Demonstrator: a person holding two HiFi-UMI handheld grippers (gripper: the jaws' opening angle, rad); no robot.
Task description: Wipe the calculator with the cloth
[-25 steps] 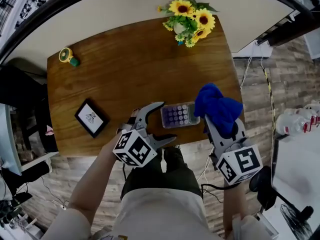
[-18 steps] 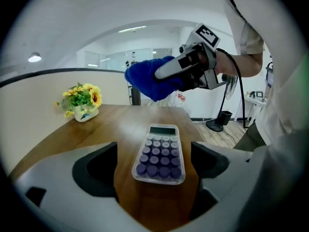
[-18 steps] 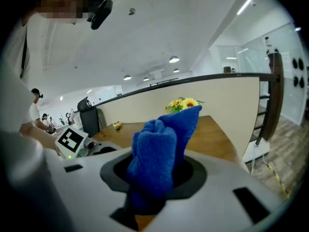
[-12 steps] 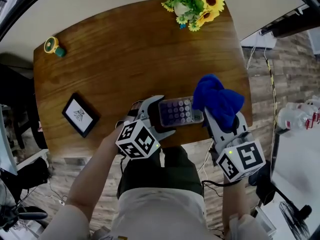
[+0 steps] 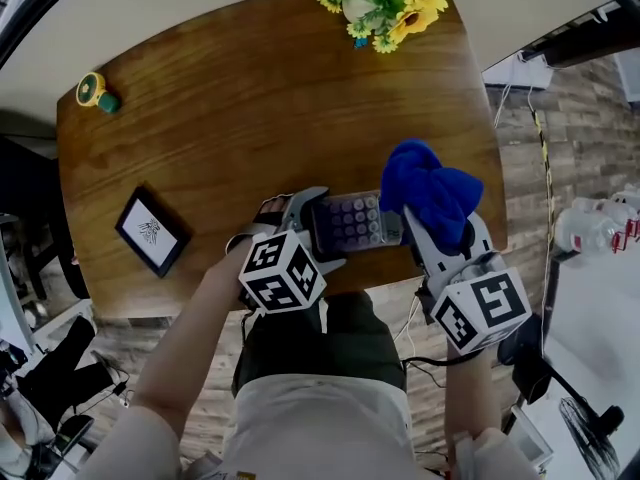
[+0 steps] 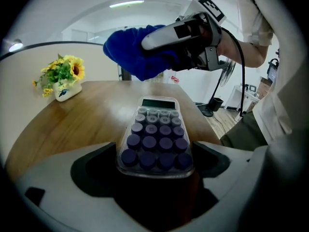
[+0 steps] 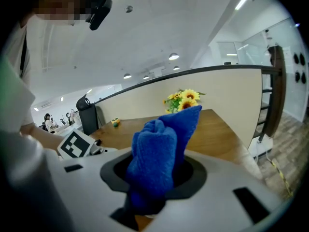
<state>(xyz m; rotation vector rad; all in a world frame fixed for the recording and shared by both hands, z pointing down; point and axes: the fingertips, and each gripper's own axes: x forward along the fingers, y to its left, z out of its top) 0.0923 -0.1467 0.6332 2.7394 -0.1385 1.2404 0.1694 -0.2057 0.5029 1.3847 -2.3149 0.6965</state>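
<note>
The calculator (image 5: 352, 223) has dark round keys and a clear case. It lies flat near the front edge of the wooden table (image 5: 230, 98). My left gripper (image 5: 330, 228) straddles its near end, and in the left gripper view the jaws press both long sides of the calculator (image 6: 154, 139). My right gripper (image 5: 432, 226) is shut on a bunched blue cloth (image 5: 425, 193). It holds the cloth just right of and above the calculator's display end. The cloth (image 7: 159, 158) fills the right gripper's jaws and hides their tips. No part of the cloth touches the keys.
A vase of sunflowers (image 5: 385, 3) stands at the table's far edge. A small framed picture (image 5: 150, 230) lies at the left front. A yellow and green object (image 5: 92, 90) sits at the far left. The table's front edge runs just under both grippers.
My left gripper has slid forward from the table edge until its jaws took in the calculator's near end. The right gripper with the cloth has stayed beside the calculator.
</note>
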